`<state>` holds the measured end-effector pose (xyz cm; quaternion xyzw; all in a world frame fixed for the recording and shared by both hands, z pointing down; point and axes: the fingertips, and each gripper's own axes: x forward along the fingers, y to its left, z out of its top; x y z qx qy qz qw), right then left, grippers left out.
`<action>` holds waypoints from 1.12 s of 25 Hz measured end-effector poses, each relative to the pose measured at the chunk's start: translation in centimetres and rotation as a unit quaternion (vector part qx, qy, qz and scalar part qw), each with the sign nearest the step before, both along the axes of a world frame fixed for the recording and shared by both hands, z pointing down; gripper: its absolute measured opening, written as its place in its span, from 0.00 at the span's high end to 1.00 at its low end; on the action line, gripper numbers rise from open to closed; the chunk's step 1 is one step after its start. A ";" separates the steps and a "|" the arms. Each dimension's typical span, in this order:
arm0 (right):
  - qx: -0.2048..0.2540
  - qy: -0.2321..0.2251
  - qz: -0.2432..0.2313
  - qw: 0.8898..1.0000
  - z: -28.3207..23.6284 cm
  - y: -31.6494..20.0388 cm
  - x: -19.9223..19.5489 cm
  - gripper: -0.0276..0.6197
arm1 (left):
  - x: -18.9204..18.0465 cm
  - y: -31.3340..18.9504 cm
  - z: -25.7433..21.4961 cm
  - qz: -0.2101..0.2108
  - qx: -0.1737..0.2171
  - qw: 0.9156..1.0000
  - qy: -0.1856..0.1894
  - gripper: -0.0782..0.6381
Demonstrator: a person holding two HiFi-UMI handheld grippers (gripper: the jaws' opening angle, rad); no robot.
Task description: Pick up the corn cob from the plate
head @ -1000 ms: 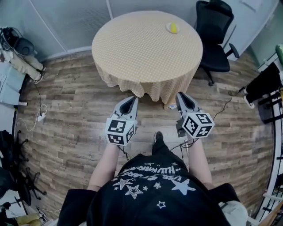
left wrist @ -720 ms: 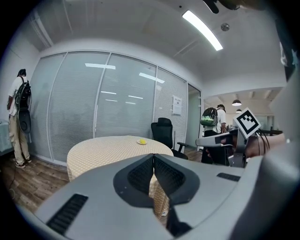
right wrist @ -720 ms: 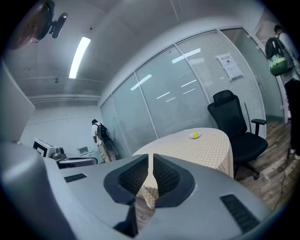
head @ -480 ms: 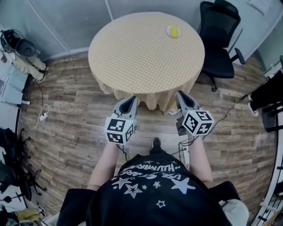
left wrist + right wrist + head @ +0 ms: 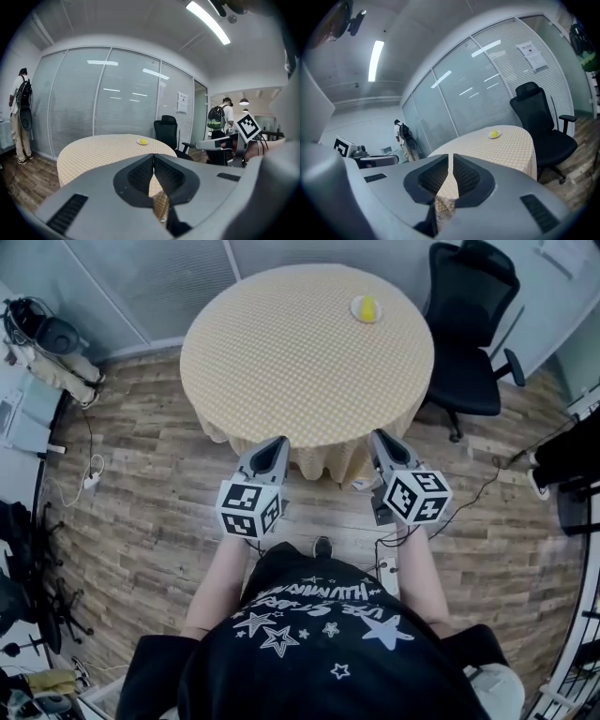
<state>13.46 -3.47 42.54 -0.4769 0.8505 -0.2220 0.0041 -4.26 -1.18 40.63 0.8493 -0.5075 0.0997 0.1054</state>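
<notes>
The round worktop (image 5: 300, 362) wears a yellow checked cloth. The corn (image 5: 367, 307) lies on a small plate (image 5: 355, 305) near the worktop's far right edge, on the side where a black chair (image 5: 473, 324) stands just beside the worktop. Both grippers are held at the worktop's near edge, well apart from the corn. The left gripper (image 5: 277, 441) is clenched on nothing, jaws together. The right gripper (image 5: 380, 435) is likewise clenched and empty.
</notes>
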 end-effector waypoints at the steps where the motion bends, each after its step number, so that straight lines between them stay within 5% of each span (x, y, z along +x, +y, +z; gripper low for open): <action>1: -0.001 -0.002 0.002 1.000 0.1 -0.3 0.2 0.89 | 0.1 -0.2 0.1 0.001 -0.002 1.000 -0.002 0.88; 8: -0.012 -0.007 0.018 1.000 0.7 -2.0 0.7 0.89 | 0.3 -3.2 0.0 0.011 -0.005 1.000 0.001 0.88; 19: -0.027 0.015 0.086 0.996 1.1 -8.1 3.7 0.89 | 3.8 -13.6 1.0 0.084 -0.009 0.996 0.019 0.88; 28: -0.028 0.026 0.089 0.995 0.8 -17.7 0.2 0.89 | -0.4 -22.8 1.6 0.077 -0.015 0.996 0.030 0.88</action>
